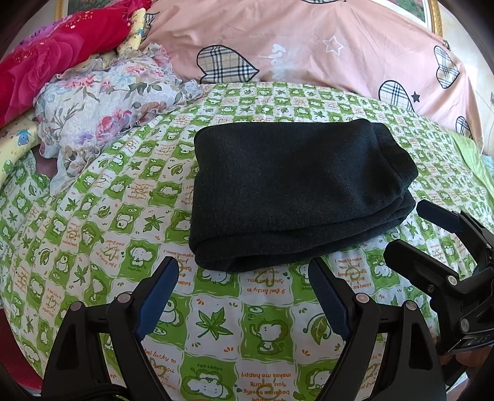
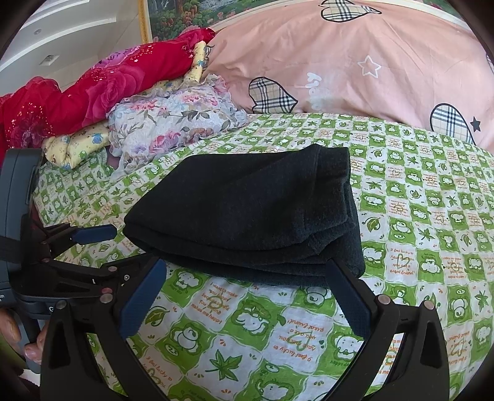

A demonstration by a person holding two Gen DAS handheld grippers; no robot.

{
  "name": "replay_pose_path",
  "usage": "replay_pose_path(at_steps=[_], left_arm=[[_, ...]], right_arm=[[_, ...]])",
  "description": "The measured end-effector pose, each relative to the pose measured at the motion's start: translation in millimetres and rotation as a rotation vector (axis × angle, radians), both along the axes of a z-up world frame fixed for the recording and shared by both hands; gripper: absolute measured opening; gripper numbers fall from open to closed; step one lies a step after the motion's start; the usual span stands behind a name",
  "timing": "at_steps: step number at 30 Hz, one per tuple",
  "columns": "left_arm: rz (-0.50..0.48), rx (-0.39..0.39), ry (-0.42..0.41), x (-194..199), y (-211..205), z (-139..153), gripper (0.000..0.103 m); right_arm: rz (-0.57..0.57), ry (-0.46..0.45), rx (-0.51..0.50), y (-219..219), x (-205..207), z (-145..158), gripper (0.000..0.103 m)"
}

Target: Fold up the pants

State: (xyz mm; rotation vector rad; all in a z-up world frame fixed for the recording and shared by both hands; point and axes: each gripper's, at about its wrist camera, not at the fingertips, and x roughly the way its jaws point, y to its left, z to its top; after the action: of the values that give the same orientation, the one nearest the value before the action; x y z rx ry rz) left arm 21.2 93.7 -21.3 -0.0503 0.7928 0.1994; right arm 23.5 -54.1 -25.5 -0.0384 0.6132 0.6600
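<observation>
Pants (image 1: 293,191) folded on sheet (image 1: 92,216) | floral bedding (image 1: 102,111) behind (well apart) | both hand-held grippers wide, empty

bare sheet (image 1: 247,324) before the pants (image 1: 293,191); pillows (image 1: 102,101) crowd behind.

Bed covered by a green-and-white cartoon-print sheet (image 1: 92,234), brightly daylit. Behind it, pink quilt with plaid hearts (image 1: 308,40), crumpled floral cloth (image 2: 173,126), red rose-patterned blanket (image 2: 102,89). Gold-framed landscape painting (image 2: 182,12) on the wall.
</observation>
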Motion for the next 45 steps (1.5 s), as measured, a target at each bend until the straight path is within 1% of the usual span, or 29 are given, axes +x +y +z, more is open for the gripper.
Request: replay_pose_path(at_steps=[30,45], left_arm=[[-0.002,0.001,-0.005,0.0,0.4,3.5,0.087],[0.025,-0.005,-0.027,4.0,5.5,13.6,0.087]], right_arm=[[-0.013,-0.004,0.013,1.5,-1.3,6.5,0.102],[-0.025,-0.004,0.048,-3.2,1.7,14.6,0.102]])
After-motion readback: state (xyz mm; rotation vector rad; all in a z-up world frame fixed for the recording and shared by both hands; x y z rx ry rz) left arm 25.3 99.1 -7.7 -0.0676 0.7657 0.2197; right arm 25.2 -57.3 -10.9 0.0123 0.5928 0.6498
